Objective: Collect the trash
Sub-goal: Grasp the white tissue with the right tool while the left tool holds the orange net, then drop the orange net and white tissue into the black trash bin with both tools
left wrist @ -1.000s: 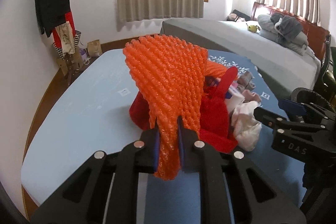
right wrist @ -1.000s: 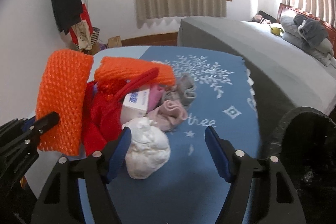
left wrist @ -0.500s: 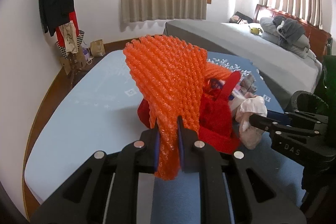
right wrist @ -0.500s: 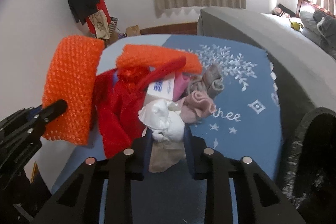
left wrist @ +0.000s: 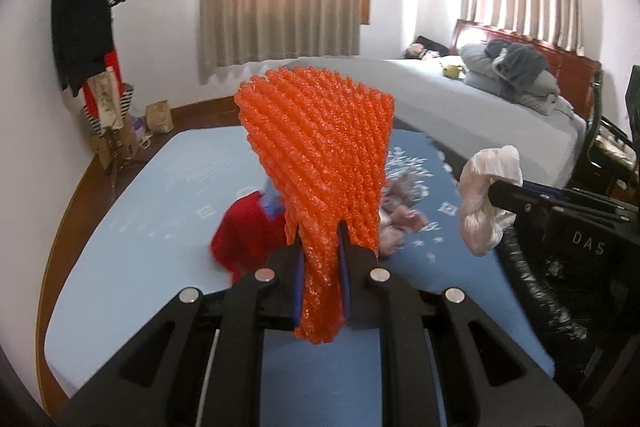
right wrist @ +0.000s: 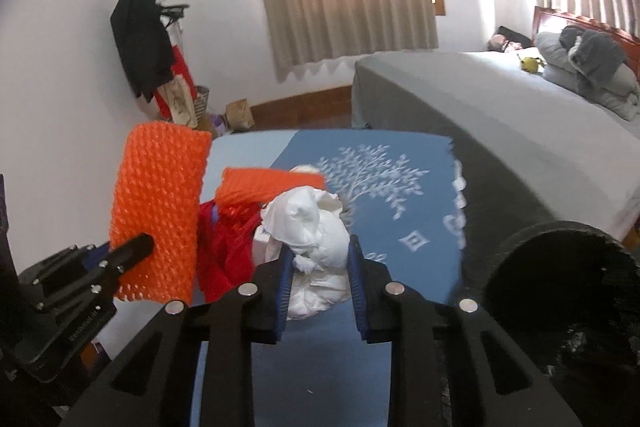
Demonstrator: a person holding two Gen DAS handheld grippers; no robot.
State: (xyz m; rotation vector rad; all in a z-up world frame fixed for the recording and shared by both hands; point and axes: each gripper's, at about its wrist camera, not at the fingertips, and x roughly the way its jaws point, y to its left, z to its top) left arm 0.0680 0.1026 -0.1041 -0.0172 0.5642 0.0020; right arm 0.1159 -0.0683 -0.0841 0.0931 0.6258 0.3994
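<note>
My left gripper (left wrist: 320, 255) is shut on an orange foam net sleeve (left wrist: 320, 155) and holds it upright above the blue mat; the sleeve also shows in the right wrist view (right wrist: 160, 211). My right gripper (right wrist: 318, 259) is shut on a crumpled white tissue wad (right wrist: 316, 223), lifted off the mat; the wad also shows in the left wrist view (left wrist: 486, 199). On the mat lie a second orange net (right wrist: 268, 185), a red bag (right wrist: 226, 247) and pinkish wrappers (left wrist: 400, 223).
A black trash bin with a bag liner (right wrist: 560, 291) stands at the right, also seen in the left wrist view (left wrist: 552, 291). A grey bed (right wrist: 500, 115) lies beyond the blue mat (right wrist: 400, 187). A coat rack (right wrist: 144, 39) stands by the wall.
My right gripper closed on the white tissue wad and lifted it off the pile. My left gripper rose with the orange net sleeve still in it.
</note>
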